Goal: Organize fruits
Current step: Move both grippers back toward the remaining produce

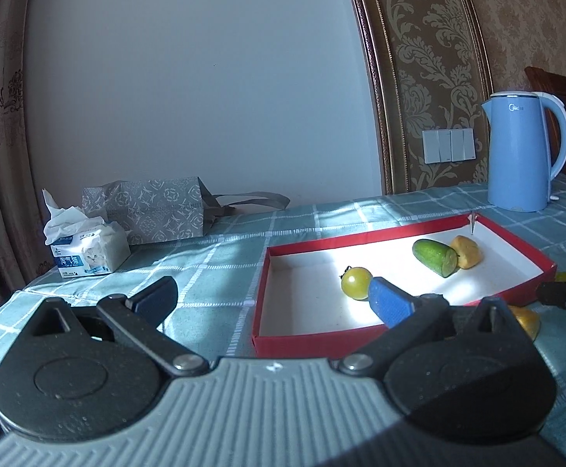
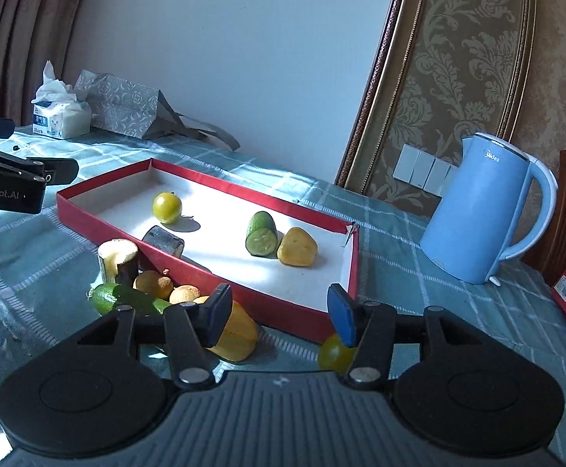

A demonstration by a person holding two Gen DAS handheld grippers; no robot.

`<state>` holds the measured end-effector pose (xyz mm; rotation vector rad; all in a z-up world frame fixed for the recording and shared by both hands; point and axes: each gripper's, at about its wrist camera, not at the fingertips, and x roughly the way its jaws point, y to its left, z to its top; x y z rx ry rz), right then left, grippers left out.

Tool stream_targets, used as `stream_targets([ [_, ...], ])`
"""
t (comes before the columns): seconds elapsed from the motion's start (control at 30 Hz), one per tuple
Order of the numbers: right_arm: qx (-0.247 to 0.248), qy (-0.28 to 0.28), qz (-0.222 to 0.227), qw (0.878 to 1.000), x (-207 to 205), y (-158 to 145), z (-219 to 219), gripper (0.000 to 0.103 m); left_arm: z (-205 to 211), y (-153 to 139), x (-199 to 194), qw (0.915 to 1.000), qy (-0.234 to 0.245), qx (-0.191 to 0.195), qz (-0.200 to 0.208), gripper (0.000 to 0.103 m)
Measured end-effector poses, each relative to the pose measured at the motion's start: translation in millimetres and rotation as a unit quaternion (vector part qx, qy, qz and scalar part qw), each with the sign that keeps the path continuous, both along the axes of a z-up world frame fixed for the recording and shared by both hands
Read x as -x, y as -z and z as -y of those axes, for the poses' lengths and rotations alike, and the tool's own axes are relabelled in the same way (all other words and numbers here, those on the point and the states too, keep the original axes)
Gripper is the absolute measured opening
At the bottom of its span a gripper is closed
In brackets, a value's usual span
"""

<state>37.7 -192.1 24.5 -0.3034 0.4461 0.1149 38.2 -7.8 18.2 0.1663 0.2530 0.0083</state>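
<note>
On the tabletop (image 2: 419, 241), covered with a blue-green checked cloth, a shallow red tray (image 2: 100, 216) with a white floor serves as the collection point. Four pieces lie inside it: a yellow-green tomato (image 2: 167, 207), a cut cucumber piece (image 2: 262, 232) touching a yellow chunk (image 2: 297, 246), and a dark-skinned stub (image 2: 163, 240) close against the near wall. Outside the near wall, unsorted pieces remain in a cluster: a pale cut stub (image 2: 117, 257), a green cucumber (image 2: 127, 297), two small brown-yellow fruits (image 2: 153, 284), a large yellow chunk (image 2: 236, 336) and a small yellow-green fruit (image 2: 333, 352).

The right hand-held gripper (image 2: 281, 317) hovers over the near tray wall, fingers spread with nothing between them; the large yellow chunk sits just behind its left finger and the small fruit under its right finger. The left hand-held gripper (image 1: 271, 295) stands spread wide and empty at the tray's other end, one blue pad over the tray floor near the tomato.

Assessment: sorting is partly complete; the step in hand appears to be the right gripper lining up on another loose piece. The next move calls for lowering the spread fingers to either side of one piece, most likely the large yellow chunk, without nudging its neighbours or the tray wall, then pinching and lifting clear of the rim.

A blue kettle (image 2: 481, 210), tissue pack (image 2: 61, 118) and patterned bag (image 2: 127, 109) stand well apart from the work.
</note>
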Motion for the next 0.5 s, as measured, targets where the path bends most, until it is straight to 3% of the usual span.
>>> stream_targets([
  [0.17,0.006,-0.024,-0.015,1.0,5,5,-10,0.058,-8,2,2,0.9998,-0.019,-0.008,-0.003,0.103],
  [0.33,0.074,-0.013,-0.027,0.997,2,22,-29,0.061,-22,3,1,0.9993,-0.026,0.019,-0.018,0.103],
  [0.5,0.076,-0.045,-0.016,0.996,12,19,-47,0.061,-31,4,4,0.9989,-0.027,0.025,-0.028,0.103],
])
